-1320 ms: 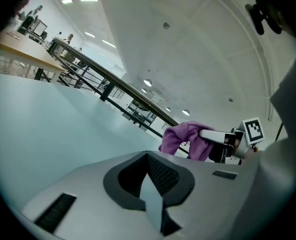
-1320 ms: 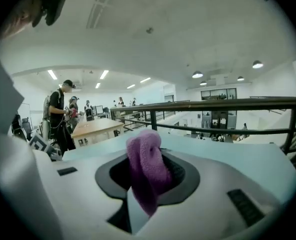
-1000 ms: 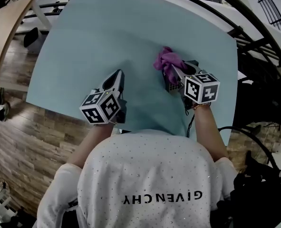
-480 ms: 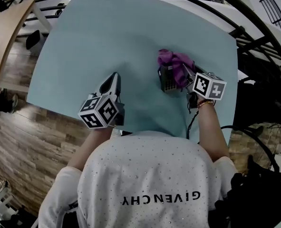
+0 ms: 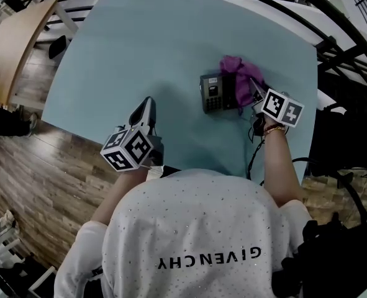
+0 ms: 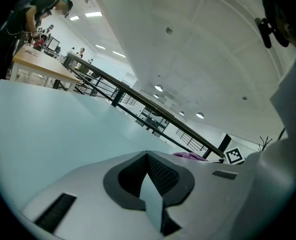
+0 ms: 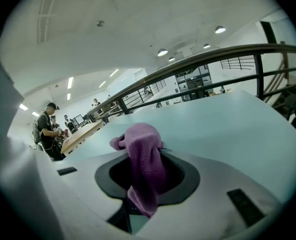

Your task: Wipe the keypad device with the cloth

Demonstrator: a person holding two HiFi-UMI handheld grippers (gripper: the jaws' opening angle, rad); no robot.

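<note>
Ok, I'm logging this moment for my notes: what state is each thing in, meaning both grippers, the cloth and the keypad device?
left gripper: shut, nothing between its jaws.
right gripper: shut on the cloth.
cloth: bunched, pinched in the jaws, lying over the device's right part.
keypad device: flat on the table, keys up, partly covered.

My right gripper (image 5: 254, 90) clamps the cloth (image 5: 236, 71) just beside the keypad device (image 5: 213, 94); my left gripper (image 5: 146, 104), jaws together, sits well left of it.

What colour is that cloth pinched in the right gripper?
Purple cloth; clearest in the right gripper view.
</note>
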